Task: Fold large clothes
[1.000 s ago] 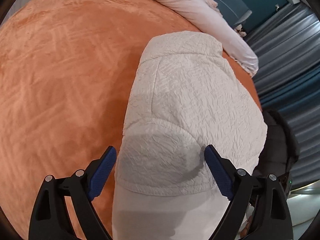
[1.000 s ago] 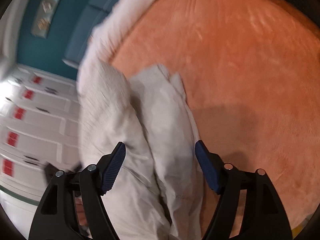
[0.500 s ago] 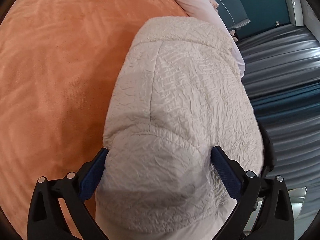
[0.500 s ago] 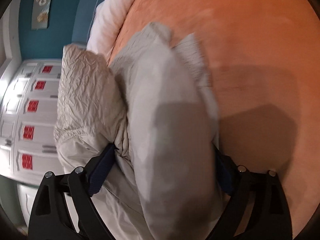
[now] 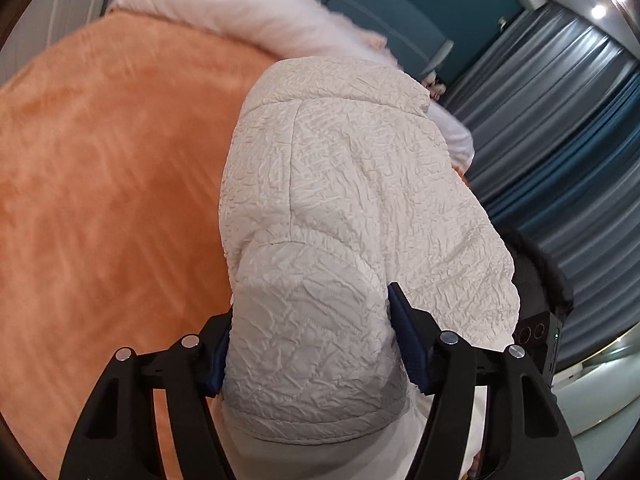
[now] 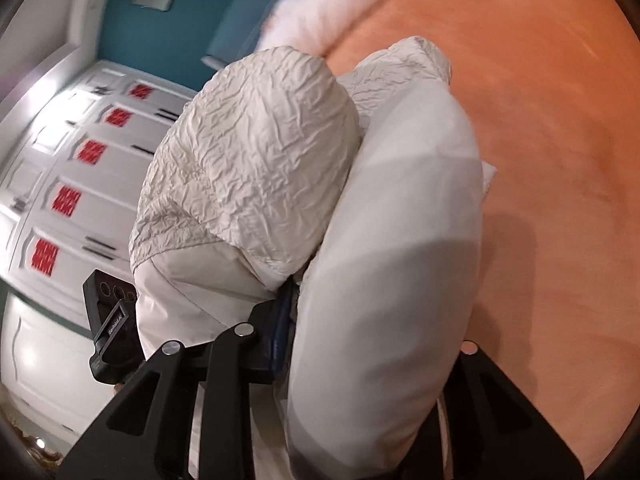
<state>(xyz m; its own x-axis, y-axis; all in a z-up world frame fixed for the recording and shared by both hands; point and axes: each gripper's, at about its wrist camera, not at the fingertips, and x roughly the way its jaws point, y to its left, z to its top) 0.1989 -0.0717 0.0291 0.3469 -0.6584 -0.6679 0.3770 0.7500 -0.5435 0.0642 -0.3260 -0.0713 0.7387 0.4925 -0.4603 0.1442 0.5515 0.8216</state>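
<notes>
We have the white puffer jacket bunched up on the orange bed cover, running from 6 o'clock up to about 1 o'clock in the left wrist view. Our left gripper has its jaws closing on a crinkled padded section near the hem; both blue pads sit against the fabric, so we read it as a grip on the thick fold, jaws moderately wide because the padding is bulky.

In the right wrist view our right gripper is also closing, narrower, around the smooth lining side of the jacket. The left pad is pressed into the fabric; the other finger is hidden behind the bulge at 5 o'clock. The crinkled outer part puffs up at 10 o'clock.

Holding both sides at once looks meant for carrying or flipping the folded bundle as one piece without it springing open. A white pillow lies at 12 o'clock along the bed's far edge, clear of the jacket. Wardrobe doors with red marks sit at 9 o'clock.

Risk, in our judgement: slippery lining sliding out of the right grip.
</notes>
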